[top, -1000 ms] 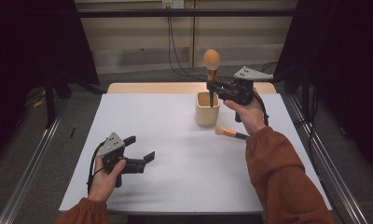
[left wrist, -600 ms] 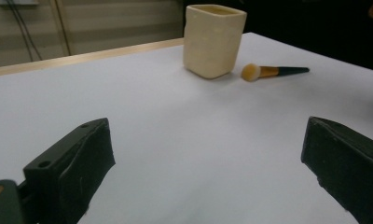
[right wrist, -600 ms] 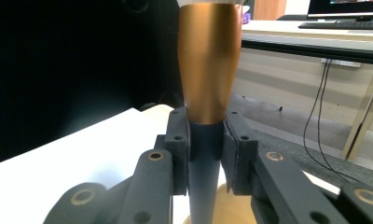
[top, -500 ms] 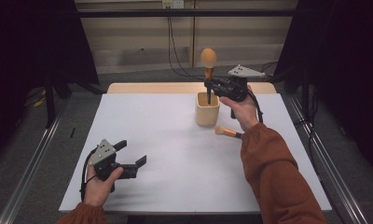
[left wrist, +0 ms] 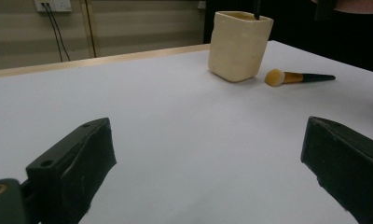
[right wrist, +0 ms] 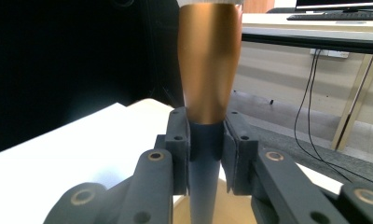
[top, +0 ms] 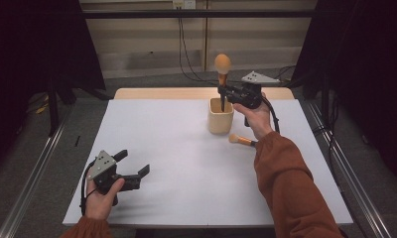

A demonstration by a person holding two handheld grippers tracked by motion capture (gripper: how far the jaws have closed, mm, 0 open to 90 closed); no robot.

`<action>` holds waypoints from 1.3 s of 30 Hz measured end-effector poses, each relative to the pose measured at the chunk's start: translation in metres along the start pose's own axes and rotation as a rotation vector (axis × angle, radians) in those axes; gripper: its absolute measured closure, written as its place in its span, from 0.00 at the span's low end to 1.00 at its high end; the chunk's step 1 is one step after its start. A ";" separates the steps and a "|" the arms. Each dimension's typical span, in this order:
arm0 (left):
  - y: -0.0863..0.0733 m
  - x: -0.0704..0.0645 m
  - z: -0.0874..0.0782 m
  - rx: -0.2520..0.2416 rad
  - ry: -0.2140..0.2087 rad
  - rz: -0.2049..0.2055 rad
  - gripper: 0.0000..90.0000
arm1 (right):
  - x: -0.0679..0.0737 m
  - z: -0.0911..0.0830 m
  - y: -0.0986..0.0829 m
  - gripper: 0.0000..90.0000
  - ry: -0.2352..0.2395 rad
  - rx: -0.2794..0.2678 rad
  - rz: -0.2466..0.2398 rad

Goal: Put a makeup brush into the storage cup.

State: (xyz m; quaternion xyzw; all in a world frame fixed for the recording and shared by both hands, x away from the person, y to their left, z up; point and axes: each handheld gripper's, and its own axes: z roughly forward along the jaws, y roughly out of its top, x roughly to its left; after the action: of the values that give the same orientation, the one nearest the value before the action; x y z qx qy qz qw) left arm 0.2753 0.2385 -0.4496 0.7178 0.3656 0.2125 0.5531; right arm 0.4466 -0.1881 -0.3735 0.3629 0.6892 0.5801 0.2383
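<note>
Brush (top: 222, 74) is held upright by the right tool (top: 225, 92), whose jaws are clamped on the dark handle just below the copper ferrule, as is seen in the right gripper view (right wrist: 206, 154). Its orange head is raised above the cup (top: 221, 116), and the lower end of the handle is dipped into the cup's mouth. The cup is stood on the white table (top: 186, 163) toward the far right, with the right hand (top: 258, 115) just behind it. A second brush (top: 242, 141) is laid flat on the table just beside the cup, on its near right side, with the head pointed left. The left tool (top: 134, 171) is held low over the near left part of the table, well apart from the cup, with its jaws spread wide and nothing between them.
</note>
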 end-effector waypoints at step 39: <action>-0.004 0.002 -0.007 0.008 -0.004 -0.003 0.03 | -0.004 0.015 -0.052 0.81 -0.026 0.096 0.032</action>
State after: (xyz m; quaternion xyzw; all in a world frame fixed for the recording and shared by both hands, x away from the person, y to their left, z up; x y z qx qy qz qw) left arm 0.2706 0.2450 -0.4517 0.7200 0.3666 0.2087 0.5511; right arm 0.4488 -0.1856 -0.4280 0.3925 0.7072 0.5454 0.2200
